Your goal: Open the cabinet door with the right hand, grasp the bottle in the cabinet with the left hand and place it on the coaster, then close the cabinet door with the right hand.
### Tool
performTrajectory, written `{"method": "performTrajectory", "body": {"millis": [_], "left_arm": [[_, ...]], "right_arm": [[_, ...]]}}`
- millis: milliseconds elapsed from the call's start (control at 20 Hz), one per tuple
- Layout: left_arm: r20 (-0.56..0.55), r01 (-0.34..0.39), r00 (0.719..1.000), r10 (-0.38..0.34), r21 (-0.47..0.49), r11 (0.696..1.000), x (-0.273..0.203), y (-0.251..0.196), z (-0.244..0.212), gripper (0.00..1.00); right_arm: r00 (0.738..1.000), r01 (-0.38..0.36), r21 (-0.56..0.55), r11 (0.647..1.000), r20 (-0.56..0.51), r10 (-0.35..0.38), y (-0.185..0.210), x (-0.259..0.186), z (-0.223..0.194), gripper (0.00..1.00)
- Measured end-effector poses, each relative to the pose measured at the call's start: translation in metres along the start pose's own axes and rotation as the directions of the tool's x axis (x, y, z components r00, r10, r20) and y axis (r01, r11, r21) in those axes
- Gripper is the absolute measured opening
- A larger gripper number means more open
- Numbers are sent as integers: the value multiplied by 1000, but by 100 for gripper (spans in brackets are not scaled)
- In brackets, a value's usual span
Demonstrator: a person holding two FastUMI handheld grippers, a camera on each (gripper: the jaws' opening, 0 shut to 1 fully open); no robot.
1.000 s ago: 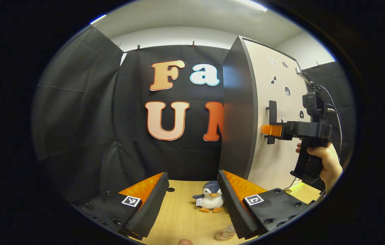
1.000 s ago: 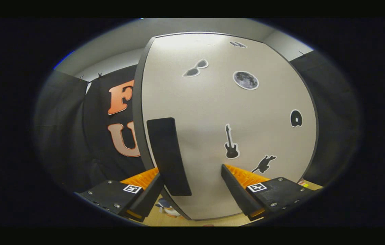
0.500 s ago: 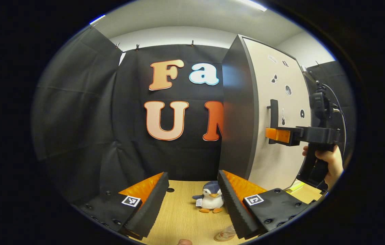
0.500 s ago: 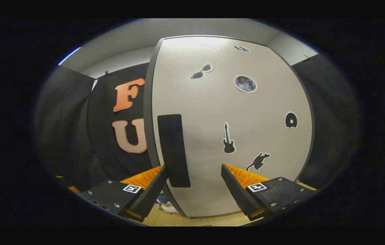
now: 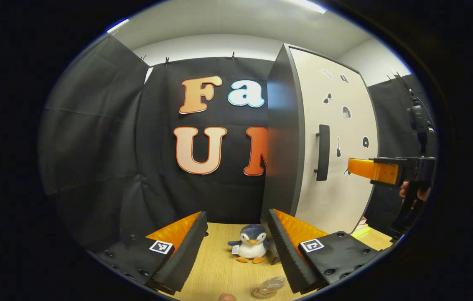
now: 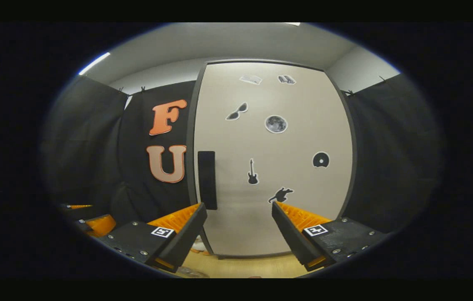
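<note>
Ahead of my right claw (image 6: 238, 219) stands the cabinet door (image 6: 274, 175), shut flush as far as I can judge, its dark handle (image 6: 207, 179) just left of the gap between my fingers and well apart from them. That claw is spread wide, holding nothing. In the left gripper view it (image 5: 359, 167) hangs off to the right, clear of the handle (image 5: 322, 152), with a hand (image 5: 414, 193) on its grip.

My left claw (image 5: 236, 246) is also spread and empty, low over the wooden surface (image 5: 219, 271). Between its fingers, farther off, sits a toy penguin (image 5: 250, 247); nearer, by the right finger, is a clear bottle (image 5: 268, 286), so I judge it already out of the cabinet. I cannot tell whether a coaster lies under it; the edge of the view cuts it off.

Risks as I see them: the left claw's right finger is just beside the bottle, so a careless sideways swing could knock it over. If the door has not latched, it could drift open. A renewed push with the right claw could also jolt the cabinet.
</note>
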State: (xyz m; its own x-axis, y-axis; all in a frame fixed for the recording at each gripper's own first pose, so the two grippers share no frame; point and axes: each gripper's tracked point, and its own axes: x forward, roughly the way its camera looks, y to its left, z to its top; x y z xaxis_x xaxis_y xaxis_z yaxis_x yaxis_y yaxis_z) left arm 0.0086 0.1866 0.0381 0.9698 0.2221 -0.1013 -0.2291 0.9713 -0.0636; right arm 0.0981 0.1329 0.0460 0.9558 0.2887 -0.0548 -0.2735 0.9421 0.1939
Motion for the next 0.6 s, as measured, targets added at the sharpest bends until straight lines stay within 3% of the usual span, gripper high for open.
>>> {"method": "performTrajectory", "body": {"millis": [250,500,600], "left_arm": [[19,-37,999,37,-10,999,-16,-19,7,96],[44,-64,997,65,-16,998,-38,-33,14,95],[56,-78,995,78,1,997,-46,-36,20,95]], "right_arm": [[1000,8,-79,997,17,-6,-33,-51,4,97],[1000,-11,-80,997,24,13,-55,-98,1,100],[999,-22,-77,997,29,24,-61,-112,0,97]]}}
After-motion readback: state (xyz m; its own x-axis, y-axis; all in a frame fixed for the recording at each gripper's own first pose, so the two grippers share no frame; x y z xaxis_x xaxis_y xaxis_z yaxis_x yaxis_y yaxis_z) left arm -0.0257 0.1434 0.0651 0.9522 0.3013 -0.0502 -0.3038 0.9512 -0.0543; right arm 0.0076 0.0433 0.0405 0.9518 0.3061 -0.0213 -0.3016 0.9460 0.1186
